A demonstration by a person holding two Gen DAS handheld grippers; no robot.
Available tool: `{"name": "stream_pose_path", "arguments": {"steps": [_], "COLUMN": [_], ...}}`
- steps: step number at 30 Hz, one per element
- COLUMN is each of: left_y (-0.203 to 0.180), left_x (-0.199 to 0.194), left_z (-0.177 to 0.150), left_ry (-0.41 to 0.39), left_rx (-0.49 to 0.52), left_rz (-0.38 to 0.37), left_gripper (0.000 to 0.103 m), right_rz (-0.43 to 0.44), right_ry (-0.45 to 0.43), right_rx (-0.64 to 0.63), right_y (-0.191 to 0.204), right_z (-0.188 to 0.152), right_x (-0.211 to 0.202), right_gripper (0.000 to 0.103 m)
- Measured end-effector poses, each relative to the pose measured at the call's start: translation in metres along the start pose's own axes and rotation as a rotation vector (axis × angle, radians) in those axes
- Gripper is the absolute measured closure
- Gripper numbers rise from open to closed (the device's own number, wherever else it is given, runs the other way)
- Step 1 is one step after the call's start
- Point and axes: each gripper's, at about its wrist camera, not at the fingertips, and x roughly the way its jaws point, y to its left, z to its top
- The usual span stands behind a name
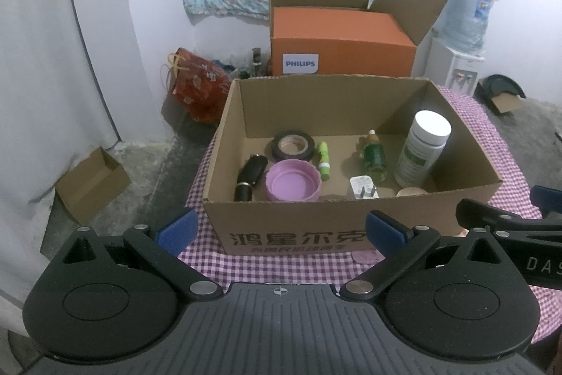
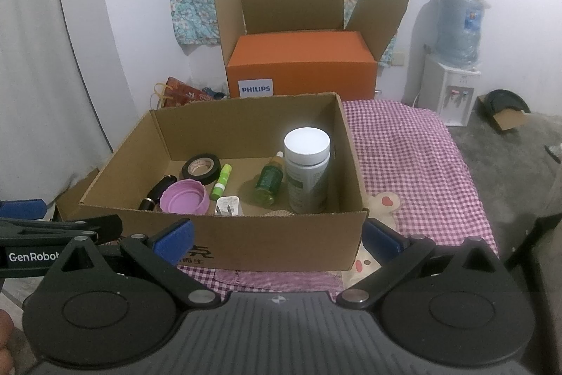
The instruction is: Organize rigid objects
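We hold both grippers, left (image 1: 281,229) and right (image 2: 277,236), jaws wide and empty, at six o'clock of the cardboard box (image 1: 291,227) holding a white-capped bottle (image 1: 421,150).

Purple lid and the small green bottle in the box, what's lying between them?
In both views, the green glue stick lies between the purple lid and green bottle, with the white plug nearer the front wall.

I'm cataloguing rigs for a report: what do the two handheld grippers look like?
Both match: a ribbed dark grey body, two round black discs, black linkage arms with silver pivot pins, and blue rectangular finger pads. The left gripper and right gripper each show a white crosshair mark; white lettering "GenRobot" runs along one's side.
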Motion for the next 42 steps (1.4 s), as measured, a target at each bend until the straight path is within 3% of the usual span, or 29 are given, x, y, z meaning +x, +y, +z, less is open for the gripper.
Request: {"name": "stream_pose_path", "arguments": {"steps": [42], "left_y": [-0.0033], "left_x": [-0.0008], "left_z": [0.0008], "left_ry": [-0.005], "left_rx": [0.001], "left_rz": [0.008], "left_gripper": [0.001], "right_rz": [-0.001], "right_ry": [-0.001], "right_rx": [0.015], "right_y": [0.0000], "right_z": [-0.0008], "right_x": [-0.0029], "right_gripper": [0.000]}}
